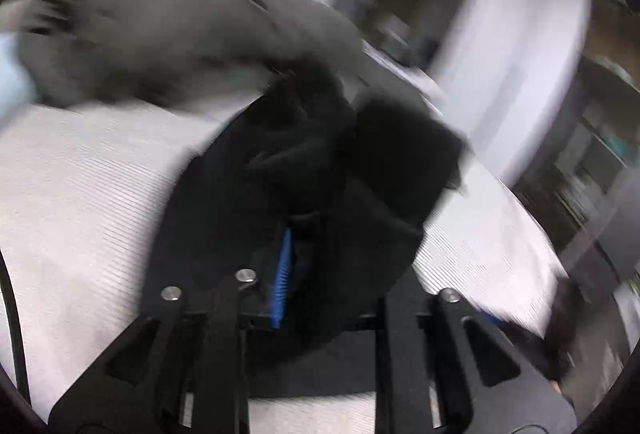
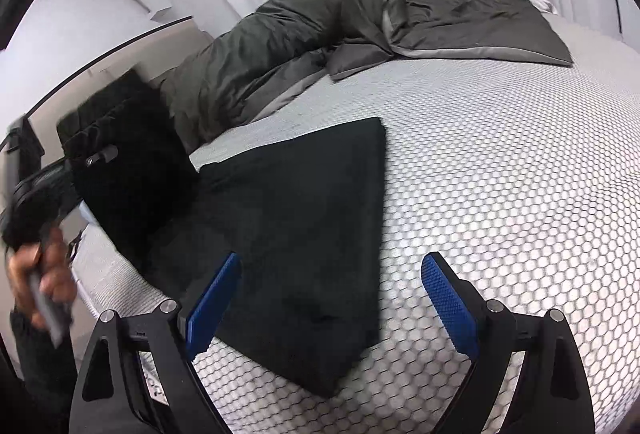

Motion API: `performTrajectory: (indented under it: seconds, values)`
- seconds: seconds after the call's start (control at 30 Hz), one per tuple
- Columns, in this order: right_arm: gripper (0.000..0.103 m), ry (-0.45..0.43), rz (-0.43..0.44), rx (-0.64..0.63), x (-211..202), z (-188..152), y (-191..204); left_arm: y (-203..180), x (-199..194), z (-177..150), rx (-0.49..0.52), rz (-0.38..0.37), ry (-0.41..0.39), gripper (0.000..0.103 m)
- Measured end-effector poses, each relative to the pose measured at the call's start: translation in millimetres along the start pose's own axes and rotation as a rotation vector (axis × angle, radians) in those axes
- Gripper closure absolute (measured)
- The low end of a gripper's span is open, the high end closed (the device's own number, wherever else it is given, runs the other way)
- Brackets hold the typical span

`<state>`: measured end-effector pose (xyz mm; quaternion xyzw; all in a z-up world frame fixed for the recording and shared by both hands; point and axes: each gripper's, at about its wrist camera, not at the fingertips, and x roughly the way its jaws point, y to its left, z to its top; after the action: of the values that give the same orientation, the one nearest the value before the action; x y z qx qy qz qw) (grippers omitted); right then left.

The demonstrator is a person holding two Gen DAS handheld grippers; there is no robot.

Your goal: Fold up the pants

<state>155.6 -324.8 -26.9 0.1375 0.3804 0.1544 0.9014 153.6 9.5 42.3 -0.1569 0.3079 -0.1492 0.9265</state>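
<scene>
Bed [image 2: 500,174], honeycomb-patterned cover, taken as landmark. Grey duvet [image 2: 288,34] bunched along far side of bed. Black pants [image 2: 304,218] on near part of bed, one end raised off it. Left tongs [image 1: 304,234] clenched on that raised cloth; right tongs [image 2: 332,298] released, poised above flat portion. Judged mid-fold; next: carry raised end across, lay square. No legible writing.

Left tool [image 1: 304,234] clamped on cloth, right tool [image 2: 332,298] jaws wide apart
</scene>
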Motion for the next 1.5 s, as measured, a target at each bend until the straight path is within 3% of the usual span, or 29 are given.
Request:
performTrajectory:
  seconds: [0.07,0.13,0.23,0.3,0.37,0.4,0.5,0.63,0.7,0.83,0.93,1.07,1.33,1.5]
  values:
    - [0.010,-0.001,-0.019,0.022,2,3,-9,-26,27,-27,0.049,-0.096,0.122,0.078]
    - [0.010,0.002,-0.037,0.050,4,5,-17,-40,47,-52,0.094,-0.102,0.231,0.078]
    - [0.010,0.012,-0.039,0.088,5,5,-25,-32,45,-68,0.097,-0.110,0.255,0.077]
    - [0.010,0.009,-0.026,0.096,3,5,-25,-22,40,-61,0.082,-0.114,0.235,0.066]
    - [0.010,-0.003,-0.002,0.082,1,6,-20,-9,16,-60,0.060,-0.108,0.184,0.025]
    - [0.010,-0.004,0.008,0.074,1,6,-16,-2,7,-57,0.058,-0.120,0.157,0.019]
    - [0.010,0.012,0.035,0.051,6,7,-4,6,-13,-52,0.123,-0.131,0.088,0.019]
    - [0.014,0.066,0.165,0.056,17,9,12,33,-12,-39,0.143,0.011,0.037,0.018]
    - [0.022,0.082,0.221,0.062,21,10,18,49,-1,-42,0.133,0.099,0.038,0.018]
    - [0.031,0.134,0.286,0.093,41,21,27,69,23,-43,0.139,0.155,0.094,0.018]
    - [0.037,0.216,0.259,0.160,66,26,23,77,35,-45,0.131,0.165,0.103,0.018]
    - [0.038,0.269,0.212,0.248,81,21,10,84,36,-49,0.122,0.169,0.105,0.018]
    - [0.037,0.266,0.266,0.276,65,10,-5,76,32,-56,0.177,0.197,0.105,0.018]
    - [0.037,0.281,0.262,0.286,84,15,0,74,28,-54,0.162,0.198,0.104,0.018]
